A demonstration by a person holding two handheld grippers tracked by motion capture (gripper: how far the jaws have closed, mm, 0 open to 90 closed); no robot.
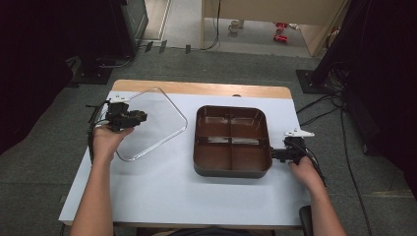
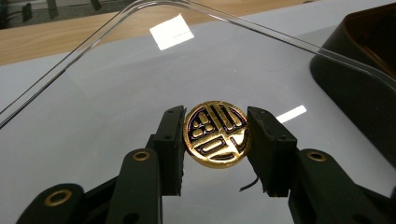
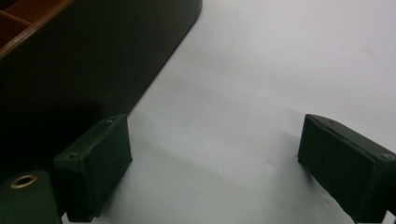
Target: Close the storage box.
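A clear square lid with rounded corners lies over the left part of the white table. At its middle is a round gold knob with a dark pattern. My left gripper is shut on that knob, one jaw pressing each side. A dark brown tray with several empty compartments stands at the table's middle. My right gripper rests open on the table just beside the tray's right wall, with nothing between its jaws.
A wooden strip runs along the table's far edge, under the lid's far corner. The tray's dark corner stands close to the lid's right edge. Cables and stand bases lie on the floor beyond and right of the table.
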